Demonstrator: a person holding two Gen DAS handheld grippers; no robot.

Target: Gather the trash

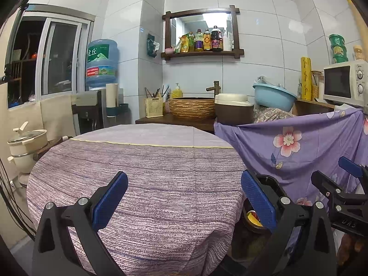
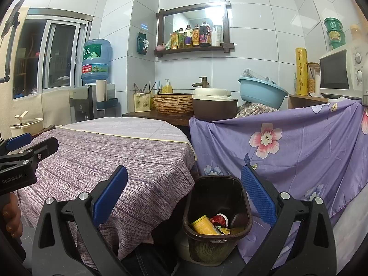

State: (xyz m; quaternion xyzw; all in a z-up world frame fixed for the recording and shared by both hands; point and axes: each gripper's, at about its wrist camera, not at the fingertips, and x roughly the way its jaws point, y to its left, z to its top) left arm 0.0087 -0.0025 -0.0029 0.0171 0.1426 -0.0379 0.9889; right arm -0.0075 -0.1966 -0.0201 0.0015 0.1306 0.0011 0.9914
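brown bin with trash sits below spread right gripper, seemingly apart.

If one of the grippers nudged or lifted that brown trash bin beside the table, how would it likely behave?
The brown trash bin looks like thin plastic, tall and narrow, so a push near its rim would probably tip it rather than slide it. It holds only a few pieces, a yellow container and a red-and-white item, so it is likely light. Its smooth walls may slip between the jaws.
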